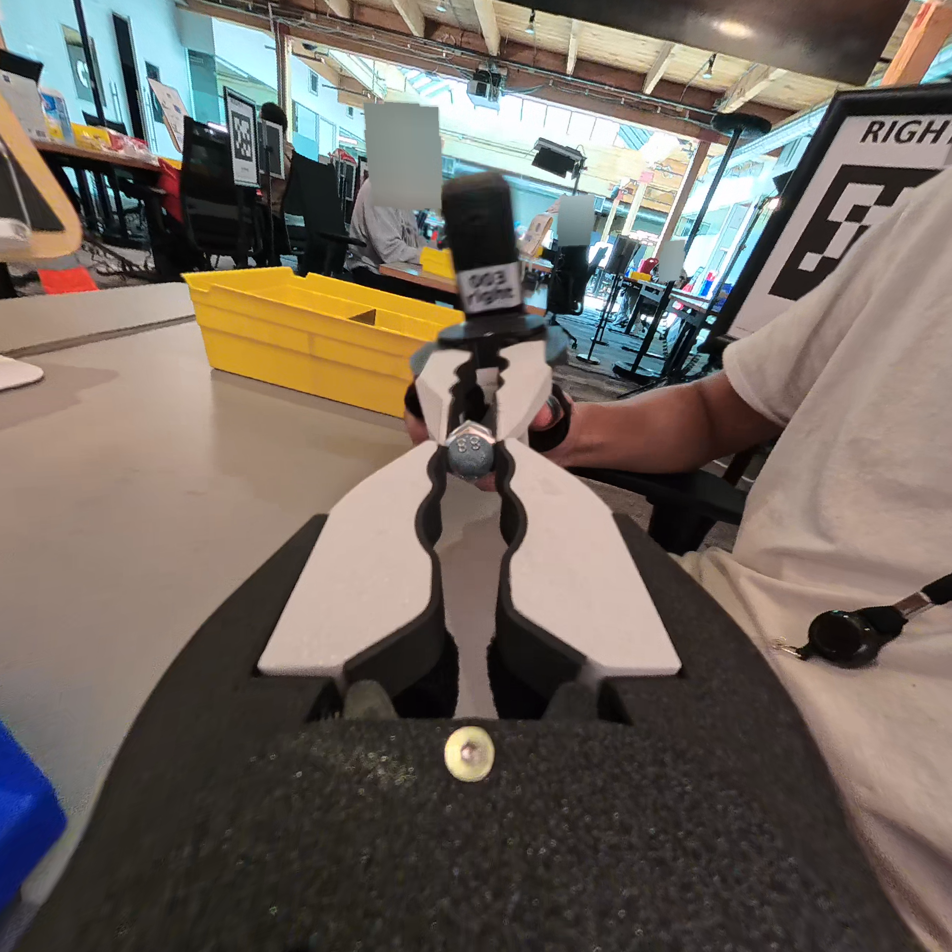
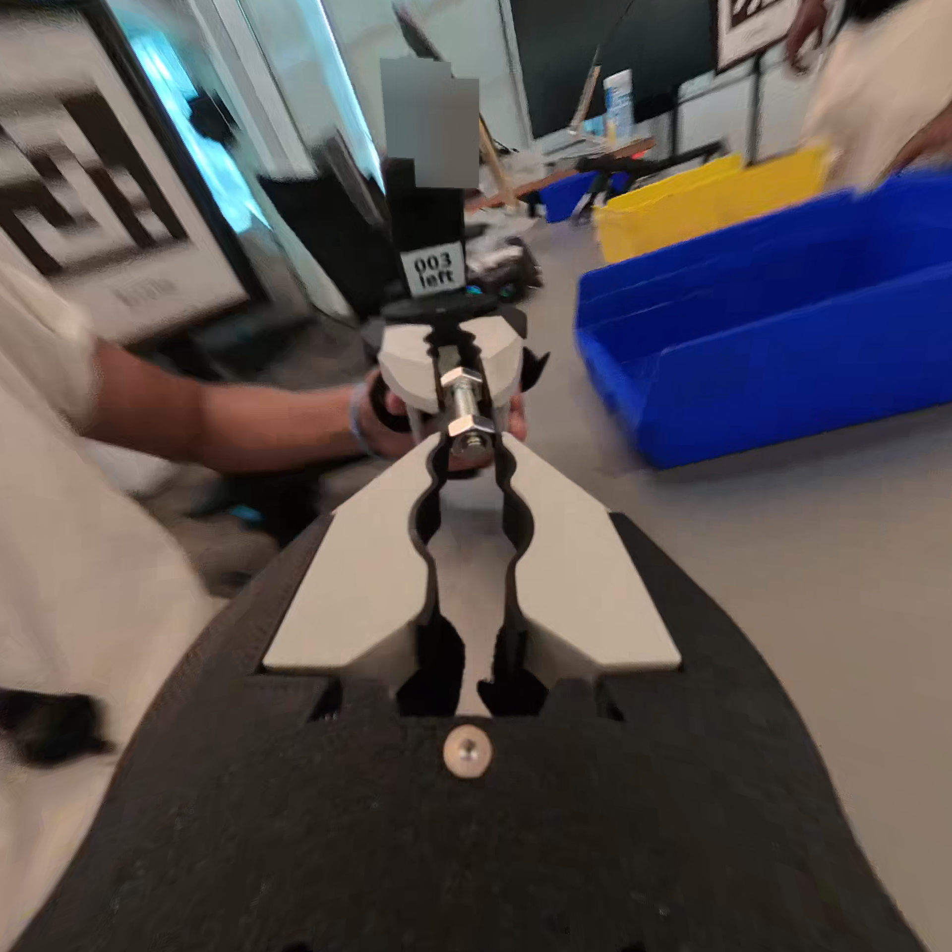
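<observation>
Left gripper [image 1: 470,453]: white fingers with wavy black pads, clamped on round head of steel bolt [image 1: 470,456]. Right gripper [image 2: 471,438]: same build, closed on hex nut [image 2: 471,426] at bolt's threaded end; second hex nut [image 2: 460,380] farther along thread. Grippers face tip to tip above grey table [image 1: 129,515]. One yellow plastic bin [image 1: 309,335] behind, one blue bin [image 2: 772,335] beside, both blurred in right wrist view

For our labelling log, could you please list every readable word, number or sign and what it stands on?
Wording not copied; its bearers:
White label on black post, left wrist view.
White label on black post, right wrist view.
Marker board, right edge, left wrist view.
Bolt head: marks too small.
</observation>
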The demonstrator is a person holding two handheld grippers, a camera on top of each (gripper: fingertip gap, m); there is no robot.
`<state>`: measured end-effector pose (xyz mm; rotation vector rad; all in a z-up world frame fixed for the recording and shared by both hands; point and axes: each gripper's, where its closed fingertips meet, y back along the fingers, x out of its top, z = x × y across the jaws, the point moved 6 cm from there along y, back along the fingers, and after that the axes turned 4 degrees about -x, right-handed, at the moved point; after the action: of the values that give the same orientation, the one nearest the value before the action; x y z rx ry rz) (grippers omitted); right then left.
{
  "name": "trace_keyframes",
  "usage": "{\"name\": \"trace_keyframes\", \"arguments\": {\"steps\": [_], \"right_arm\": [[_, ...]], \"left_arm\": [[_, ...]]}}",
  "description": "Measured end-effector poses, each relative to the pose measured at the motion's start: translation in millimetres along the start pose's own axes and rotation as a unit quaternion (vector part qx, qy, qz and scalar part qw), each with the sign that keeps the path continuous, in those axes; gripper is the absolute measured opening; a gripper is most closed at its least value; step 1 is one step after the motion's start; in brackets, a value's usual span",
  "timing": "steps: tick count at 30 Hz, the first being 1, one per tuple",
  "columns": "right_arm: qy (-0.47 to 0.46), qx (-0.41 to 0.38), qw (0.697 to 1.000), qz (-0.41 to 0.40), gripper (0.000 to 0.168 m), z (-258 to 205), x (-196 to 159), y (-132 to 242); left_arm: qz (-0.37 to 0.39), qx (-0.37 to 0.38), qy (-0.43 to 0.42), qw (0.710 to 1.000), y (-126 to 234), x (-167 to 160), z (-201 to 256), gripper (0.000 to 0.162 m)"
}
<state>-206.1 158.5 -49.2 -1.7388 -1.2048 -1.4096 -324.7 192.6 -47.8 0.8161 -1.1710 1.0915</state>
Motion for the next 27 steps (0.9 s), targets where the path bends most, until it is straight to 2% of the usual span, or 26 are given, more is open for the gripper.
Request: {"name": "trace_keyframes", "arguments": {"steps": [2, 3, 4, 5, 6, 7, 8, 9, 10, 12, 13, 14, 15, 17, 19, 21, 22, 23, 24, 25, 27], "right_arm": [[0.184, -0.082, 0.979, -0.024, 0.017, -10, -1, 1], [0.276, -0.129, 0.952, -0.031, 0.017, -16, -1, 2], [0.370, -0.178, 0.911, -0.037, 0.016, -21, -3, 2], [0.466, -0.228, 0.854, -0.039, 0.017, -27, -5, 3], [0.563, -0.276, 0.778, -0.042, 0.017, -32, -8, 3], [0.651, -0.317, 0.688, -0.052, 0.017, -34, -13, 2], [0.711, -0.344, 0.610, -0.061, 0.017, -34, -18, 0], [0.733, -0.364, 0.571, -0.065, 0.017, -31, -21, -1], [0.729, -0.375, 0.568, -0.072, 0.019, -28, -24, -1], [0.707, -0.374, 0.594, -0.084, 0.031, -23, -27, 3], [0.687, -0.382, 0.613, -0.078, 0.033, -22, -24, 9], [0.655, -0.387, 0.645, -0.073, 0.038, -20, -21, 15], [0.609, -0.391, 0.687, -0.067, 0.039, -17, -18, 21], [0.479, -0.373, 0.792, -0.066, 0.040, -9, -18, 32], [0.307, -0.306, 0.899, -0.064, 0.037, -5, -25, 37], [0.117, -0.232, 0.965, -0.039, 0.034, 0, -28, 44], [0.025, -0.176, 0.984, -0.025, 0.028, 0, -30, 47], [-0.064, -0.103, 0.993, -0.007, 0.029, -1, -31, 51], [-0.159, -0.031, 0.986, 0.028, 0.029, -1, -29, 56], [-0.247, 0.025, 0.967, 0.062, 0.029, 1, -28, 61], [-0.353, 0.105, 0.922, 0.119, 0.035, 5, -28, 71]], "left_arm": [[0.000, -0.011, 0.029, 1.000, 0, -3, 0, 0.018], [0.002, -0.017, 0.045, 0.999, -1, -4, -1, 0.018], [0.007, -0.024, 0.061, 0.998, -3, -4, -1, 0.018], [0.014, -0.035, 0.079, 0.996, -5, -4, -2, 0.018], [0.020, -0.046, 0.100, 0.994, -7, -4, -2, 0.018], [0.027, -0.054, 0.120, 0.991, -9, -4, -4, 0.017], [0.032, -0.059, 0.138, 0.988, -10, -5, -7, 0.017], [0.034, -0.060, 0.151, 0.986, -11, -6, -10, 0.018], [0.033, -0.059, 0.156, 0.985, -11, -6, -13, 0.018], [0.038, -0.061, 0.151, 0.986, -13, -3, -18, 0.017], [0.045, -0.064, 0.146, 0.986, -14, 0, -20, 0.017], [0.051, -0.065, 0.138, 0.987, -14, 3, -21, 0.017], [0.053, -0.067, 0.128, 0.988, -16, 5, -23, 0.018], [0.045, -0.062, 0.098, 0.992, -21, 7, -27, 0.018], [0.034, -0.066, 0.060, 0.995, -30, 9, -29, 0.018], [0.024, -0.082, 0.025, 0.996, -43, 10, -28, 0.017], [0.018, -0.092, 0.008, 0.996, -49, 10, -26, 0.017], [0.014, -0.101, -0.011, 0.995, -56, 10, -23, 0.018], [0.009, -0.108, -0.031, 0.994, -62, 10, -21, 0.018], [0.003, -0.114, -0.051, 0.992, -67, 10, -18, 0.018], [-0.014, -0.126, -0.079, 0.989, -77, 7, -14, 0.017]]}}
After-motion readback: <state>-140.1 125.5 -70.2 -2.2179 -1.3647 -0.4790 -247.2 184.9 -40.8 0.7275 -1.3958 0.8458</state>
